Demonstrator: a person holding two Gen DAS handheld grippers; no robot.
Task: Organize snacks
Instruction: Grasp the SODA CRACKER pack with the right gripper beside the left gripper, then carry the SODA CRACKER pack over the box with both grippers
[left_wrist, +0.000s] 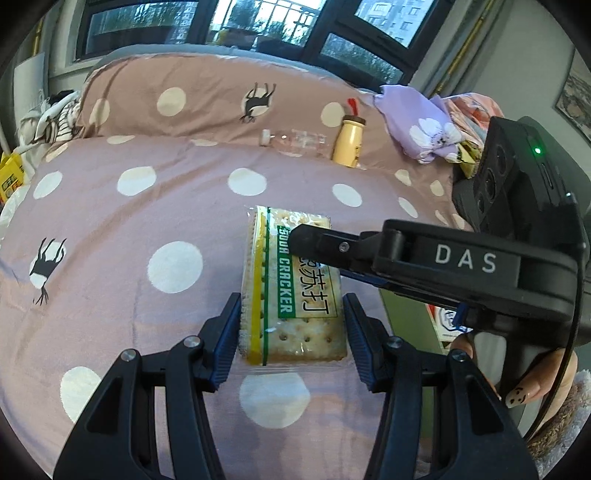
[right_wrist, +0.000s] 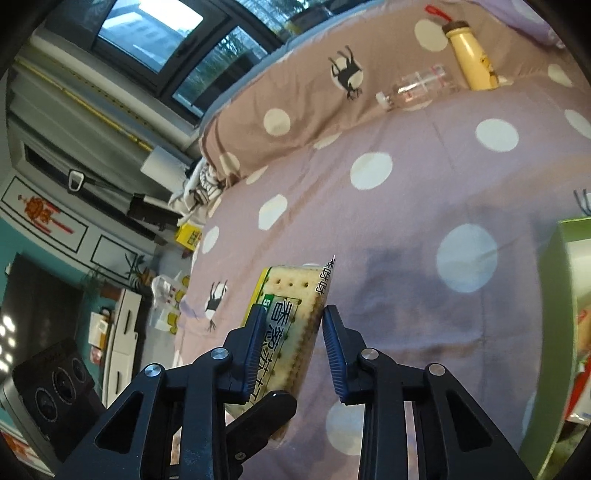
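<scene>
Left gripper (left_wrist: 291, 325): its pads press the two long sides of the cracker packet (left_wrist: 291, 284), which sticks out ahead of the fingers above the bedspread (left_wrist: 147, 206).
Right gripper (right_wrist: 293, 345): reaches in from the left gripper's right side and is clamped on the far end of the same packet, one finger lying across its printed face.
Cracker packet: held by both grippers, clear wrapper with a green and yellow stripe.
Green box (right_wrist: 561, 332): just right of the right gripper.
Yellow bottle (left_wrist: 349, 142): well ahead, beside a clear bottle (left_wrist: 295, 142).
</scene>
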